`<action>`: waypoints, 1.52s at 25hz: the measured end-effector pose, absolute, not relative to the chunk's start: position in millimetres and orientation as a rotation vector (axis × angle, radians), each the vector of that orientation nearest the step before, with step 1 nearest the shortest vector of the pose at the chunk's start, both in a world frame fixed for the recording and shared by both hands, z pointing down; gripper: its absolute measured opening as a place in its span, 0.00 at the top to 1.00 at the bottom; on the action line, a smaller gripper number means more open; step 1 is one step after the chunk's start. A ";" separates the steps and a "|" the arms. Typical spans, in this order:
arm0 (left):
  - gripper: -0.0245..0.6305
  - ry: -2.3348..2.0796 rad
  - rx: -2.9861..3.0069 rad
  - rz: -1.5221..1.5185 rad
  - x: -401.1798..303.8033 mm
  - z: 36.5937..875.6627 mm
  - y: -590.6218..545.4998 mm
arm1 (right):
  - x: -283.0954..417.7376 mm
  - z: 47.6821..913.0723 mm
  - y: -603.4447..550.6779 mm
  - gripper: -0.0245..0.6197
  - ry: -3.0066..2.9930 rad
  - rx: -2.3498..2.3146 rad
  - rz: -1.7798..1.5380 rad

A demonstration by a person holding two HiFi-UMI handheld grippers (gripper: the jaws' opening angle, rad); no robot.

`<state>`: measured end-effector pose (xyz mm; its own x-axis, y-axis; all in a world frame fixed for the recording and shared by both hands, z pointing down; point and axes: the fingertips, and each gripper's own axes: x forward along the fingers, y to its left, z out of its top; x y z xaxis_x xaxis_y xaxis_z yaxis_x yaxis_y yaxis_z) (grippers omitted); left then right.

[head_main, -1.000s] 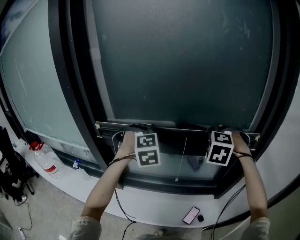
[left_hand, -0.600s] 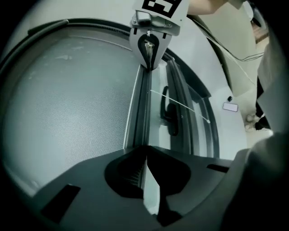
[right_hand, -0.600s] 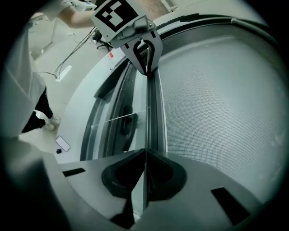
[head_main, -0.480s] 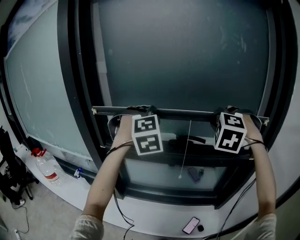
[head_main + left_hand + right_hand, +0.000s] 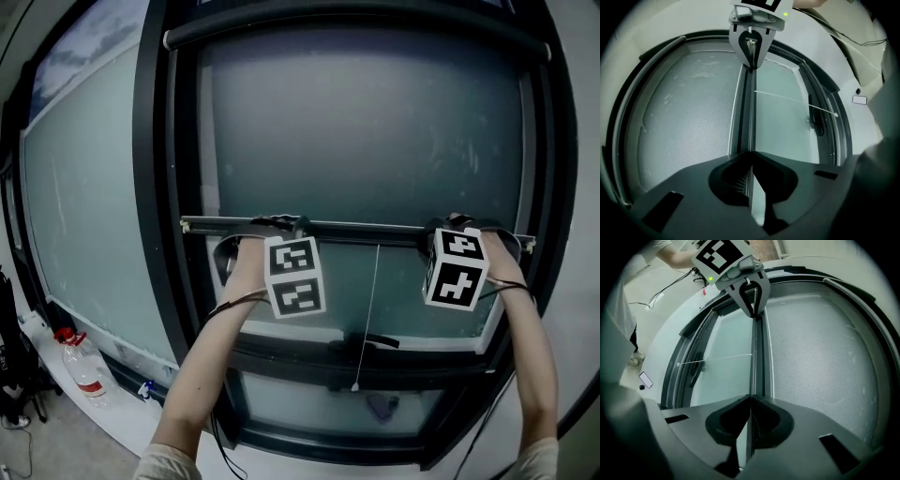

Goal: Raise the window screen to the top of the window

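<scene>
1. The window screen point(image 5: 366, 131), a fine grey mesh, covers the upper part of the window point(image 5: 155, 187). It reaches from the top of the frame down to its bar point(image 5: 375, 231), which lies level about halfway up the window.
2. Below the bar the glass is uncovered. A thin cord point(image 5: 371, 309) hangs from the middle of the bar, past a dark handle point(image 5: 370, 339).
3. The left gripper point(image 5: 281, 225) is clenched on the bar near its left end. In the left gripper view its jaws pinch the bar's thin edge.
4. The right gripper point(image 5: 450, 225) is clenched on the same bar near its right end, with the jaws pressed together on the edge in the same way.
5. Each gripper carries a cube point(image 5: 295, 278) printed with black-and-white square patterns. A small green light point(image 5: 786, 14) glows on the right gripper.
6. A clear bottle point(image 5: 80, 367) with a red cap and red label stands at lower left. Its print is too small to read.
7. A phone point(image 5: 645, 379) lies on the pale surface below the window.
</scene>
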<state>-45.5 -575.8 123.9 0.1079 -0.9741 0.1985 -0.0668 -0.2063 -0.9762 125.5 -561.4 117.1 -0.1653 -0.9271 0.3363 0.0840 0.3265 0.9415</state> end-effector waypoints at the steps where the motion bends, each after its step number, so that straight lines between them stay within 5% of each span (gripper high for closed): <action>1: 0.93 1.090 -1.454 -1.238 -45.9 115.4 -576.3 | 125.1 108.4 -561.8 0.94 -1.432 0.829 -1.107; 38: 0.93 1.298 -1.005 -0.914 -52.4 -220.2 -577.8 | 118.0 -224.4 -562.3 0.94 -1.147 1.307 -1.468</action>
<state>-52.4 -577.8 -220.2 0.0697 -0.9451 -0.3192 -0.0174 0.3187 -0.9477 118.0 -562.3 -224.4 -0.1041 -0.9684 -0.2267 0.0146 -0.2294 0.9732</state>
